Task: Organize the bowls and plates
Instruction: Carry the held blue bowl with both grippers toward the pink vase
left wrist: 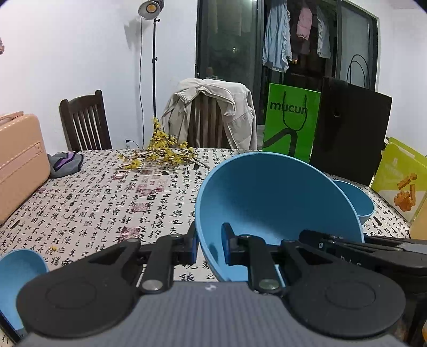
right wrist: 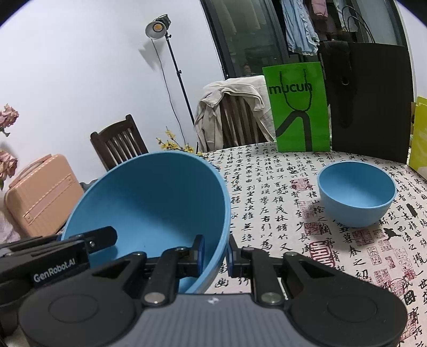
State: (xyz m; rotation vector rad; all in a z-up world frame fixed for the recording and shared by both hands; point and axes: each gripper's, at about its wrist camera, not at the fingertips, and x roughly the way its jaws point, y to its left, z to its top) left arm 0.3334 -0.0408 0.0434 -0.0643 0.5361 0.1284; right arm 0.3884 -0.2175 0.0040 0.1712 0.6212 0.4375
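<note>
Both of my tools grip the large blue bowl point(left wrist: 277, 202): left hand-held gripper point(left wrist: 209, 247) and right hand-held gripper point(right wrist: 214, 255) pinch opposite rim sides, tilted above the worktop point(right wrist: 280, 202); a small blue bowl point(right wrist: 356, 193) stands near its far right edge.

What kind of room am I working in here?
Most likely a home dining room: a table under a calligraphy-print cloth, wooden dining chairs with a jacket draped over one, and laundry hanging behind glass doors. A studio lamp suggests it was set up for filming.
</note>
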